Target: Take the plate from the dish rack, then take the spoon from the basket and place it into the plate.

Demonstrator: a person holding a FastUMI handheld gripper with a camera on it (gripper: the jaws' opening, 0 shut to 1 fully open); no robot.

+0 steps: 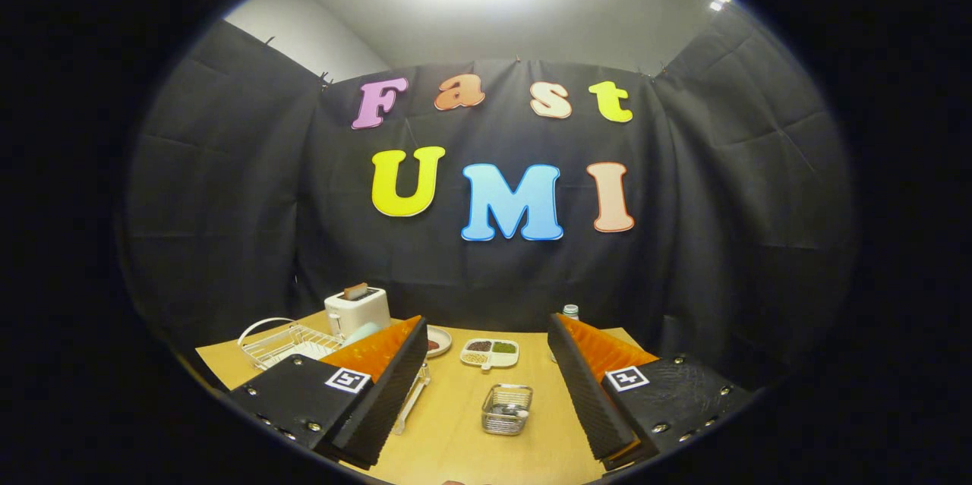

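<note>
My gripper hangs above the wooden table, its two black-and-orange fingers spread wide apart with nothing between them. A small wire basket stands on the table between the fingers, slightly ahead, with a spoon lying inside. The white wire dish rack sits to the left, beyond the left finger, which hides part of it. A pale blue-green plate stands in the rack, just showing above the left finger.
A white toaster with a slice in it stands behind the rack. A small round dish and a white divided tray with fillings lie mid-table. A bottle pokes up behind the right finger.
</note>
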